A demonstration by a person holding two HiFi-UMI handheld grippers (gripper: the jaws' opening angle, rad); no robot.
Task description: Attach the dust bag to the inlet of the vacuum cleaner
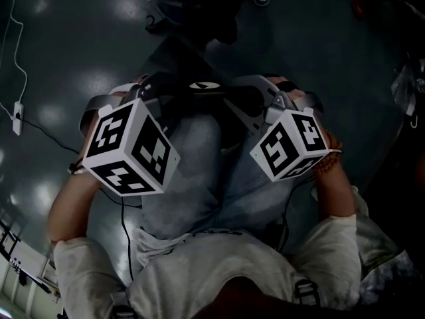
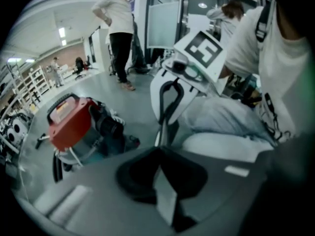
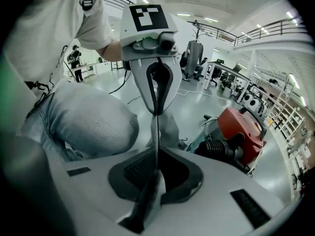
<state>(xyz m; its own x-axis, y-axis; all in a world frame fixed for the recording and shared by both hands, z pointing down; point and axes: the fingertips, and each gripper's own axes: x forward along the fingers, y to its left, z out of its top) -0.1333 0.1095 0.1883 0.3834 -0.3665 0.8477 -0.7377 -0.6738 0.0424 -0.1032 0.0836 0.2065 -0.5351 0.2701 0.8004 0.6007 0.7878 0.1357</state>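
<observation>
The dust bag (image 3: 156, 132) is a thin grey sheet, seen edge-on, stretched between my two grippers. My right gripper (image 3: 157, 168) is shut on one edge of it. Facing it, my left gripper (image 2: 161, 167) is shut on the other edge (image 2: 165, 195). In the head view only the two marker cubes show clearly, the left (image 1: 129, 148) and the right (image 1: 292, 143), held close together above my knees. The vacuum cleaner (image 2: 74, 124) has a red top, a steel drum and a black inlet hose (image 3: 221, 146). It stands on the floor apart from the bag, beyond both grippers.
My knee in jeans (image 3: 83, 122) is close beside the bag. A white cable and a power strip (image 1: 16, 118) lie on the grey floor at the left. A person (image 2: 118, 33) stands further back in the hall, and shelving (image 2: 34, 80) lines the far side.
</observation>
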